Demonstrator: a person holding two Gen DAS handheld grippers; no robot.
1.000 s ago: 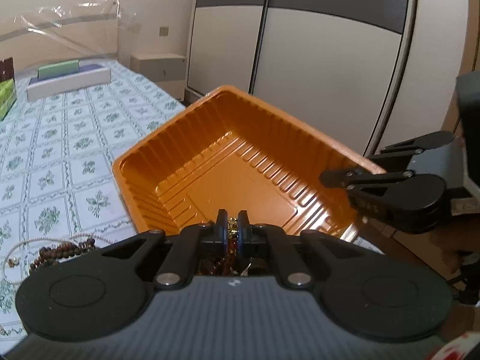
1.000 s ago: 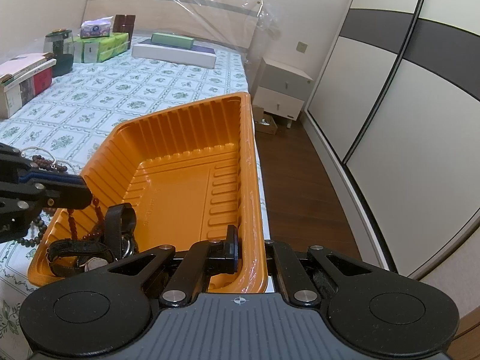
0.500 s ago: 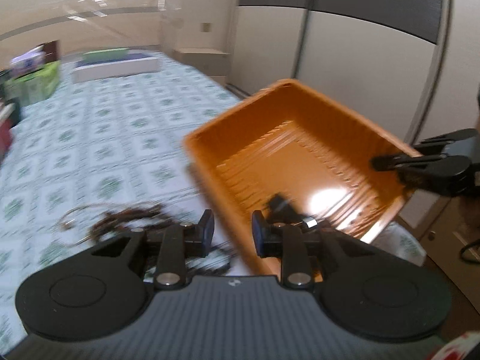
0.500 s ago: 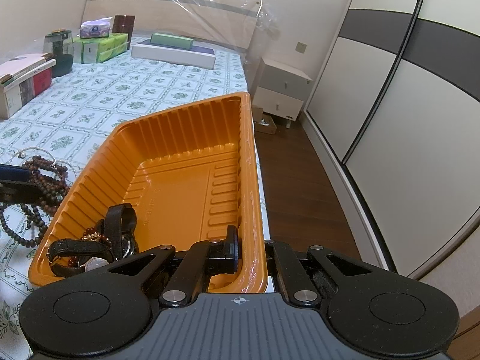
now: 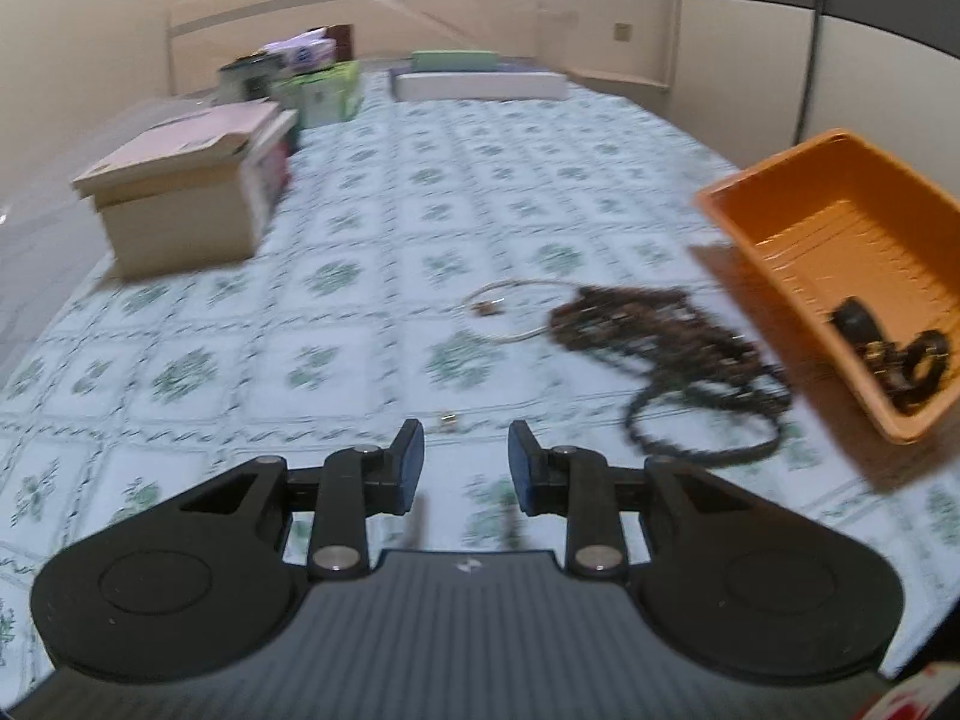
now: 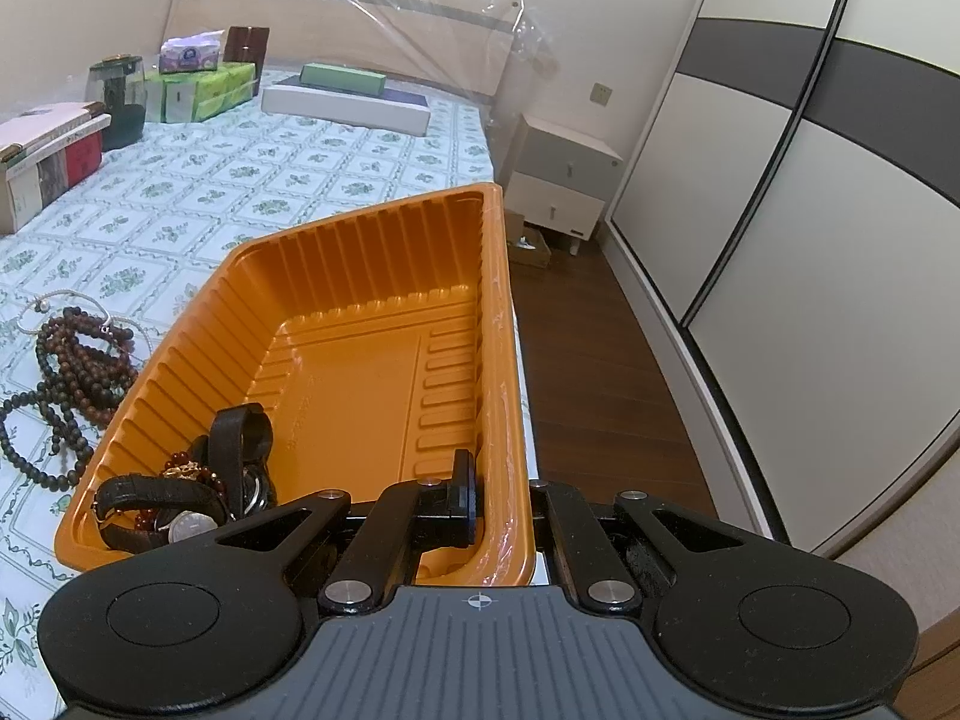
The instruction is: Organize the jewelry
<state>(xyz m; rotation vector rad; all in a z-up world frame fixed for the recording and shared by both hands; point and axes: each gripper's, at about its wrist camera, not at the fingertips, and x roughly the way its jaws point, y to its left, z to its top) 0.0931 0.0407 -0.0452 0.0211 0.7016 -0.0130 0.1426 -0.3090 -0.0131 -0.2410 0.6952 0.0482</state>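
**Beads on the bed, tray pinched at its rim**

The dark brown wooden bead strands [image 5: 654,330] lie in a loose heap stretching rightward ahead of the left gripper [image 5: 465,468], whose empty fingers are opening. The right gripper [image 6: 501,498] clamps the ribbed orange plastic tray [image 6: 360,276], which runs lengthwise away from it.

Opening, empty left gripper [image 5: 465,459] above bedsheet [image 5: 360,276], near bead necklaces [image 5: 660,330].

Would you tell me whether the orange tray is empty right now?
Not empty: the orange tray holds a black-strapped watch and beads in its near corner; the rest is bare.
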